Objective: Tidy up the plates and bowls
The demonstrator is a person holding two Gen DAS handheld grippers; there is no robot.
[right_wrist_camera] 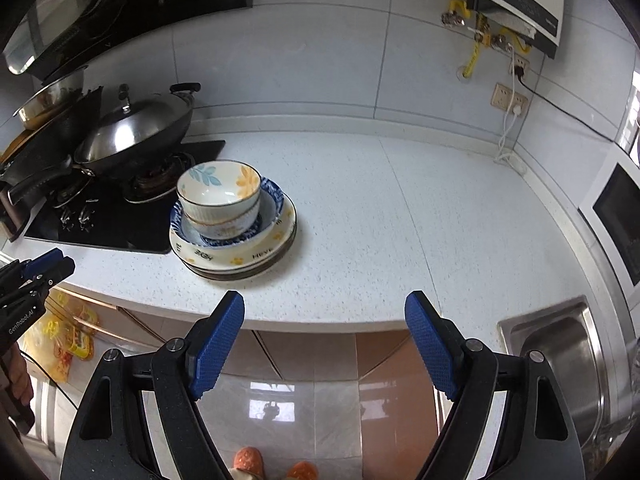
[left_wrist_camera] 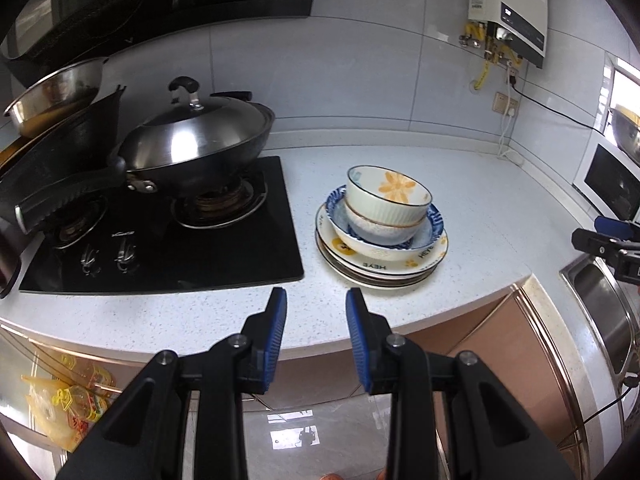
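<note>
White speckled stone forms the bench (right_wrist_camera: 400, 208), and on it, just beside the black gas hob (left_wrist_camera: 168, 248), stands one stack of crockery. At the bottom lie several plates (left_wrist_camera: 380, 276), the topmost cream with yellow paw prints and lettering on its rim. In that plate sits a blue-patterned bowl (left_wrist_camera: 434, 228), and nested inside it are two smaller bowls, the upper one a ribbed white bowl with orange flowers (left_wrist_camera: 390, 196).

Both grippers are held level in front of the bench edge, pointing toward the wall, with nothing between their fingers. The left gripper (left_wrist_camera: 316, 304) hovers over the bench edge just short of the stack, a little left of it, its jaws apart by a narrow gap. The right gripper (right_wrist_camera: 324, 308) is off to the right of the stack, over the bench edge, with its jaws spread wide. Neither touches the dishes.

On the hob a lidded wok (left_wrist_camera: 200, 144) rests on the right burner. A steel sink (right_wrist_camera: 568, 360) is set into the bench at the right, and a water heater (right_wrist_camera: 516, 4) hangs on the tiled wall above.
</note>
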